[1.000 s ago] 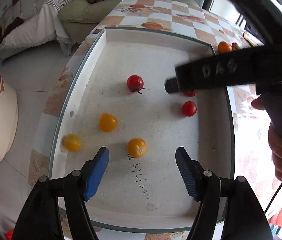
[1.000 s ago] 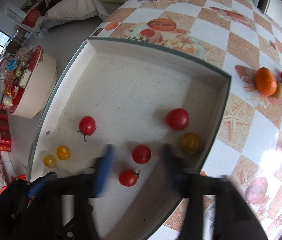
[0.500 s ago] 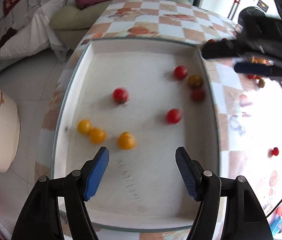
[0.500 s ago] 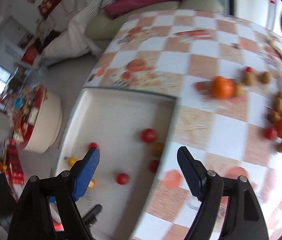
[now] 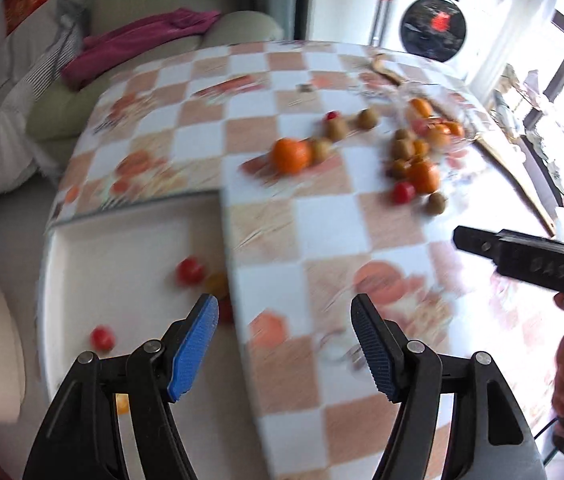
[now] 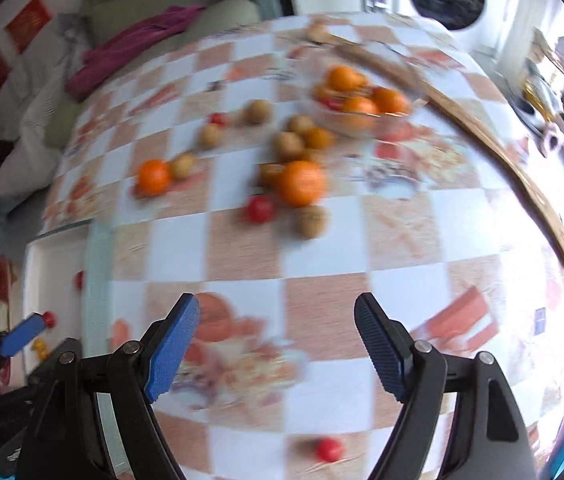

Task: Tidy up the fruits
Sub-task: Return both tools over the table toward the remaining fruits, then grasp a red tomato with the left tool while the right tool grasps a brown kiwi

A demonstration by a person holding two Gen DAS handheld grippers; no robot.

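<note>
Both grippers are open and empty. My left gripper [image 5: 284,344] hovers over the right rim of the white tray [image 5: 122,240], which holds red tomatoes [image 5: 189,272] and a yellow one [image 5: 218,280]. My right gripper [image 6: 276,344] hovers over the checkered table. Ahead of it lie loose oranges [image 6: 301,183], a red tomato [image 6: 260,209], brown round fruits [image 6: 311,221] and a clear bowl of oranges [image 6: 356,110]. One small red tomato [image 6: 328,449] lies between the right gripper's arms. The same fruit pile [image 5: 418,168] shows in the left wrist view. Both views are blurred.
The checkered tablecloth [image 6: 422,220] covers a round table. A long wooden stick [image 6: 482,140] lies at its right side. A sofa with a magenta cloth [image 5: 142,40] stands beyond the table, and a washing machine [image 5: 434,24] at the back. The right gripper's body [image 5: 530,260] shows at right.
Both grippers have swung right, away from the tray's middle toward the loose fruit on the tablecloth. Both stay open and empty.
</note>
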